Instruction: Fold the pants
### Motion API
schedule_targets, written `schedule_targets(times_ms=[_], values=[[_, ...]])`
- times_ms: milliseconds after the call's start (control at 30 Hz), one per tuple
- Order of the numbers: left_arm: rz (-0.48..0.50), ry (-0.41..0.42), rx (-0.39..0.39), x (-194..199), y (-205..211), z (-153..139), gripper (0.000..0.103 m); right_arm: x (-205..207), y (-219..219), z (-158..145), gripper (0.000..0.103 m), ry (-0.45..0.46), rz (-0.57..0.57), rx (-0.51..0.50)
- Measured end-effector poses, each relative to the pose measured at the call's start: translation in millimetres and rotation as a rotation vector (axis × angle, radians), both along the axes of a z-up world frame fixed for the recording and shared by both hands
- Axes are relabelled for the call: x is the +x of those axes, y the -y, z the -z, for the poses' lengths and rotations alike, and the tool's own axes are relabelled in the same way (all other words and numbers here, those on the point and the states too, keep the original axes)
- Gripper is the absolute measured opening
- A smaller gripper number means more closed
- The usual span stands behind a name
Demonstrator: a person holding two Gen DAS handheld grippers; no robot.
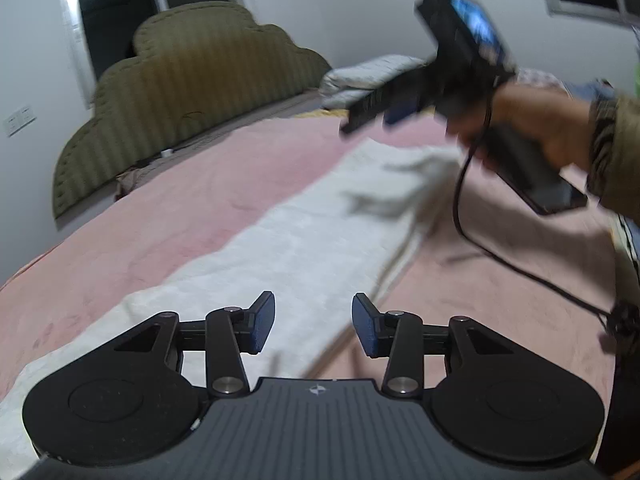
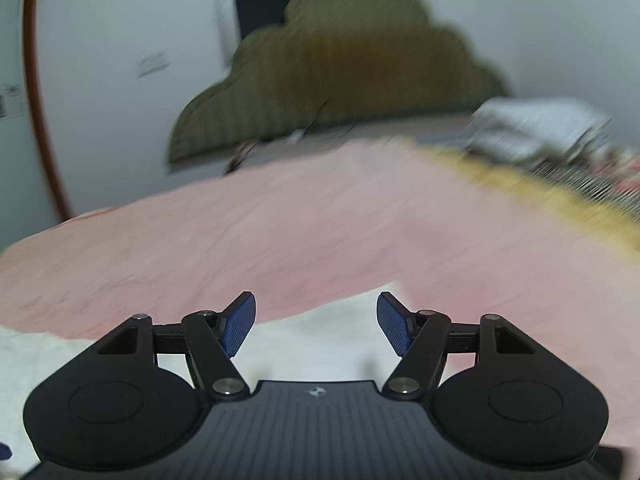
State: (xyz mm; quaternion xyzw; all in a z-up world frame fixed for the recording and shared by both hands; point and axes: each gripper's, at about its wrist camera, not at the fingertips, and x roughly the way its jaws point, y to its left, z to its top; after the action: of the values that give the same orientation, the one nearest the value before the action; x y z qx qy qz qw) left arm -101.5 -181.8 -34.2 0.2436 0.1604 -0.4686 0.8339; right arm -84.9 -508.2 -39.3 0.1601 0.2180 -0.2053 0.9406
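Note:
White pants [image 1: 304, 236] lie stretched out in a long strip on the pink bed cover [image 1: 160, 200], with a rumpled fold at their far end. My left gripper [image 1: 313, 326] hovers over the near end, open, nothing between its blue pads. Farther right, a hand holds my right gripper [image 1: 372, 114] above the far end of the pants, blurred. In the right wrist view the right gripper [image 2: 316, 322] is open and empty, with the pants' edge [image 2: 320, 344] just below its fingers.
A green scalloped headboard cushion [image 1: 192, 92] stands at the head of the bed by a dark doorway. Folded grey-white bedding [image 1: 368, 76] and a yellow-edged blanket [image 2: 540, 192] lie at the far right. A black cable [image 1: 500, 256] trails across the cover.

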Motion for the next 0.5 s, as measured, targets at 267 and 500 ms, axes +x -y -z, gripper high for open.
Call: schedule_targets(times_ms=[267,500], values=[[-0.241,-0.077,0.000,45,-16,-2,0.052,17,-3,13,0.067,-0.114,0.136,-0.054],[-0.526,-0.132,-0.003,95,-33,-12,0.071,14,-79,10,0.074,-0.126,-0.228,-0.045]])
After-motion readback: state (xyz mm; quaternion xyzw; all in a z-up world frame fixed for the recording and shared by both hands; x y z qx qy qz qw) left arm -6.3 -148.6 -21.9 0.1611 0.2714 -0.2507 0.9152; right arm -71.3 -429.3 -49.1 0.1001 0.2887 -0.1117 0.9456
